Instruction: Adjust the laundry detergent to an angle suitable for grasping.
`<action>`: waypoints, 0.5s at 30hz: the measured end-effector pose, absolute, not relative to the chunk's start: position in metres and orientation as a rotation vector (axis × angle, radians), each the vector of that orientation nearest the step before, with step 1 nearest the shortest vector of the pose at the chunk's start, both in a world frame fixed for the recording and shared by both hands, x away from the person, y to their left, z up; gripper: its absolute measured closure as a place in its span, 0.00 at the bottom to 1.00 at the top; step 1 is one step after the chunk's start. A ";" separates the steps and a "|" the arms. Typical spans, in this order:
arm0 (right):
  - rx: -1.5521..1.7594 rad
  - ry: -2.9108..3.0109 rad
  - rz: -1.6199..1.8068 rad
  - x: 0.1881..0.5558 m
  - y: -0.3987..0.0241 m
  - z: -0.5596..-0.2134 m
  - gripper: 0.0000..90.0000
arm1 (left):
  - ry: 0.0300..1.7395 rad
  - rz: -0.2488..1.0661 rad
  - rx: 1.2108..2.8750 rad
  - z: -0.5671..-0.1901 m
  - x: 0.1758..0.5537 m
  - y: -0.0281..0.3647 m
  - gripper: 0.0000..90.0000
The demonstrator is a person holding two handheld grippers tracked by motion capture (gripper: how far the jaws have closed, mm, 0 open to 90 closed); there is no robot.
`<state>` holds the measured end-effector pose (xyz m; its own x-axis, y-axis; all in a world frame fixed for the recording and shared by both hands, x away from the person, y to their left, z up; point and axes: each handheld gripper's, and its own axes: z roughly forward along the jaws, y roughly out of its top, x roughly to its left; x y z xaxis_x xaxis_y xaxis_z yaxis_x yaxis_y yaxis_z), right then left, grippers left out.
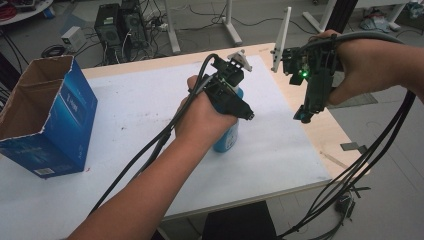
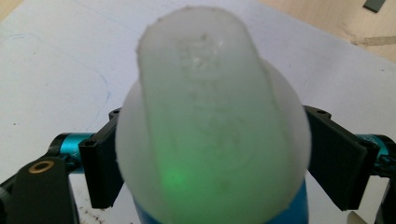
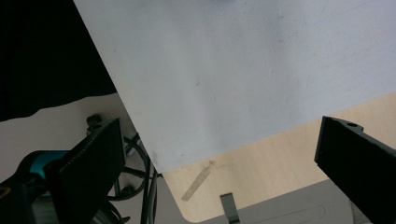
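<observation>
A bottle (image 1: 227, 139) with a blue body and a white cap (image 2: 210, 107) stands upright on the white sheet near the table's middle. My left gripper (image 1: 235, 112) comes down over it from above. In the left gripper view the two black jaws of the left gripper (image 2: 210, 172) sit against the bottle's sides just under the cap, shut on it. My right gripper (image 1: 304, 116) is held in the air over the table's right edge, tips pointing down. In its own view the right gripper (image 3: 219, 163) is open, with only table surface between the jaws.
An open blue cardboard box (image 1: 50, 115) stands at the table's left. The white sheet (image 1: 140, 110) covers most of the wooden tabletop (image 1: 332, 135), bare along the right edge. Cables (image 1: 360, 165) hang off the right side. Computer towers (image 1: 120, 25) stand on the floor behind.
</observation>
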<state>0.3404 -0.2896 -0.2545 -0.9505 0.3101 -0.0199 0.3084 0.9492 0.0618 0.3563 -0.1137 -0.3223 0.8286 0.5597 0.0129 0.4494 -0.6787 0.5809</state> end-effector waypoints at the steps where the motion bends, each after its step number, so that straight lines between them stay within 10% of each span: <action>1: 0.488 3.072 0.091 0.341 -0.290 -0.254 0.01 | 0.741 0.249 2.431 -0.323 0.357 -0.114 0.19; 15: 0.482 3.075 0.093 0.342 -0.288 -0.256 0.01 | 0.751 0.247 2.435 -0.324 0.358 -0.114 0.26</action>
<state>0.3422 -0.2877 -0.2563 -0.9516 0.3067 -0.0178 0.3050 0.9502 0.0631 0.3576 -0.1137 -0.3243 0.8249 0.5653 0.0076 0.4592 -0.6778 0.5742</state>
